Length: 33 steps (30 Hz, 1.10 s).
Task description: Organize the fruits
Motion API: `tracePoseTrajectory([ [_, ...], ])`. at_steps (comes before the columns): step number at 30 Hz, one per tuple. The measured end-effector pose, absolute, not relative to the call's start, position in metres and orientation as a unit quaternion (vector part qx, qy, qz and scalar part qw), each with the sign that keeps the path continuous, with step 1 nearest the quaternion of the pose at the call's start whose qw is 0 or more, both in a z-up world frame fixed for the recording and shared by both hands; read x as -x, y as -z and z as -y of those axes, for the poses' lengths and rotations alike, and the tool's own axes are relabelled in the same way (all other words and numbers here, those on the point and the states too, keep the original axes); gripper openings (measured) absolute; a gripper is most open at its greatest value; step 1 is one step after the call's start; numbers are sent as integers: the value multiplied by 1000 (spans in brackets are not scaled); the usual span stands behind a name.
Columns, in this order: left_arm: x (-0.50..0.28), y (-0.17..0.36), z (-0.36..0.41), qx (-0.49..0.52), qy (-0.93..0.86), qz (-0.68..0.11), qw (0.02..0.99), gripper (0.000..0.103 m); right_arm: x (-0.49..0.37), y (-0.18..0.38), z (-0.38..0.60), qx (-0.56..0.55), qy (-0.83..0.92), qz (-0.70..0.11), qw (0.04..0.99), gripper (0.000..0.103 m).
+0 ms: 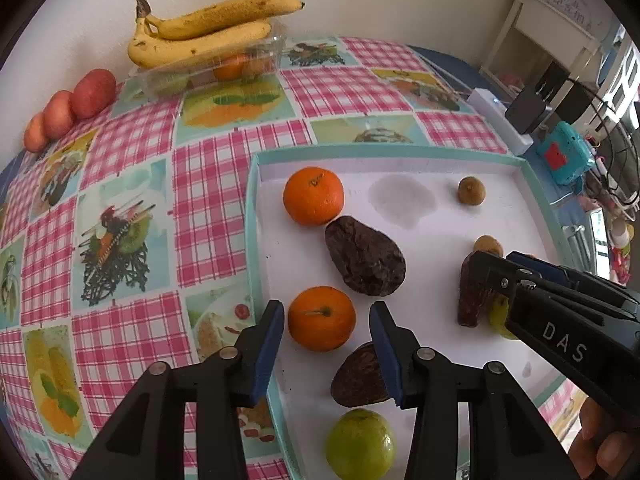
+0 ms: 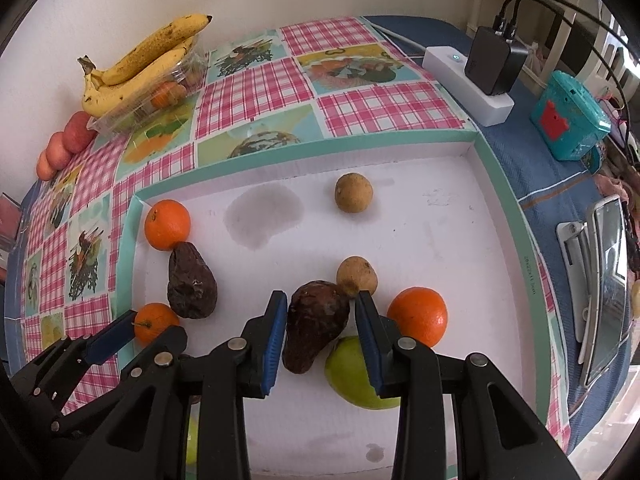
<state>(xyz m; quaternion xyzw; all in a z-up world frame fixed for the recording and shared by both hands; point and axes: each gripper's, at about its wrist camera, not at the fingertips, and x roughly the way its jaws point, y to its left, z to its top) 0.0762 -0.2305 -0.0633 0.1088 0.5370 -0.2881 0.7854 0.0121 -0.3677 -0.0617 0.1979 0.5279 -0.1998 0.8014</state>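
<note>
A shallow white tray with a teal rim (image 1: pixel 252 216) (image 2: pixel 508 216) holds the fruit. My left gripper (image 1: pixel 326 324) is open, its fingers on either side of an orange (image 1: pixel 321 318) near the tray's left wall. Nearby lie a dark avocado (image 1: pixel 366 258), a second orange (image 1: pixel 313 196), another avocado (image 1: pixel 356 378) and a green fruit (image 1: pixel 360 444). My right gripper (image 2: pixel 320 316) is open around a dark avocado (image 2: pixel 314 326), not clearly pressing it. Beside it are a green fruit (image 2: pixel 352 376), an orange (image 2: pixel 418 316) and two small brown fruits (image 2: pixel 356 276) (image 2: pixel 354 192).
Bananas (image 1: pixel 200 36) lie on a clear plastic box (image 1: pixel 224 68) with fruit at the back by the wall, with red apples (image 1: pixel 72 108) left of it. A power strip with chargers (image 2: pixel 476 76), a teal box (image 2: pixel 568 120) and a phone (image 2: pixel 604 292) sit right of the tray.
</note>
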Motion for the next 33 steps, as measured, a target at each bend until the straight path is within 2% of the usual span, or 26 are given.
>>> tracePoseTrajectory([
  [9,-78,47,220,-102,274,-541,788,58,-4,45,369,-196,210,-515,807,36],
  [11,-80,44,214,-98,260,-545,791,66,-3,43,369,-193,212,-517,807,36],
  [13,-84,41,204,-92,247,-548,794,66,-2,40,368,-186,214,-521,805,36],
  [15,-87,40,198,-89,235,-550,797,68,-1,38,366,-179,218,-521,806,42],
  [17,-92,38,186,-83,216,-549,803,78,0,35,364,-175,218,-520,807,51],
  [21,-100,38,164,-66,185,-552,810,86,0,31,357,-161,216,-517,813,65],
  [23,-105,40,153,-51,171,-558,810,91,-1,30,354,-156,215,-516,814,67],
  [28,-110,42,134,-34,150,-562,812,92,-4,29,346,-152,205,-515,818,73],
  [31,-111,43,128,-35,139,-562,815,102,-6,29,341,-150,203,-516,819,73],
  [33,-112,43,127,-42,129,-559,818,102,-7,29,339,-151,203,-514,820,73],
])
